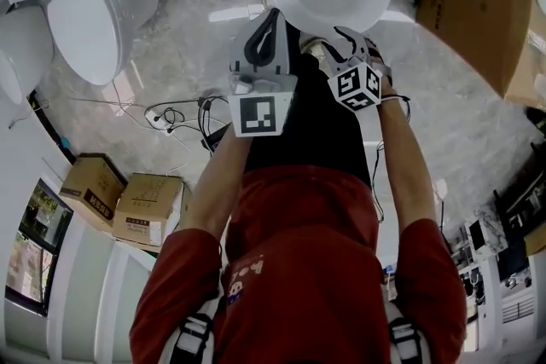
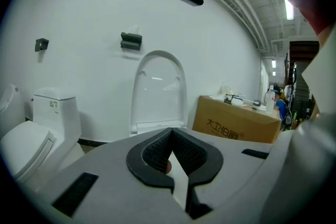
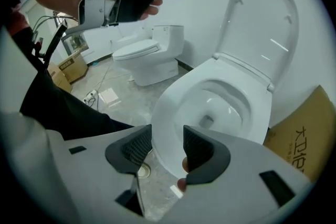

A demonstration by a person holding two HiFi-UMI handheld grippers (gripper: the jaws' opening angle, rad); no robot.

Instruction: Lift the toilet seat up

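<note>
Approach step. The toilet seat (image 3: pixel 170 105) appears to lie down on the bowl, with the lid (image 3: pixel 262 23) upright at 1 o'clock. The right gripper (image 3: pixel 167 136) is released, the seat's front edge at 12 o'clock between its spread jaws. The left gripper (image 2: pixel 171 134) is clenched and empty. Next move, in my judgement: close on that edge.

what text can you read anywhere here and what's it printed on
"大卫伯爵": on the side of the large cardboard box.
Labels on the small cardboard box and the neighbouring box: too small to read.
Sticker on the toilet tank: too small to read.
Print on the red shirt: blurred.
</note>
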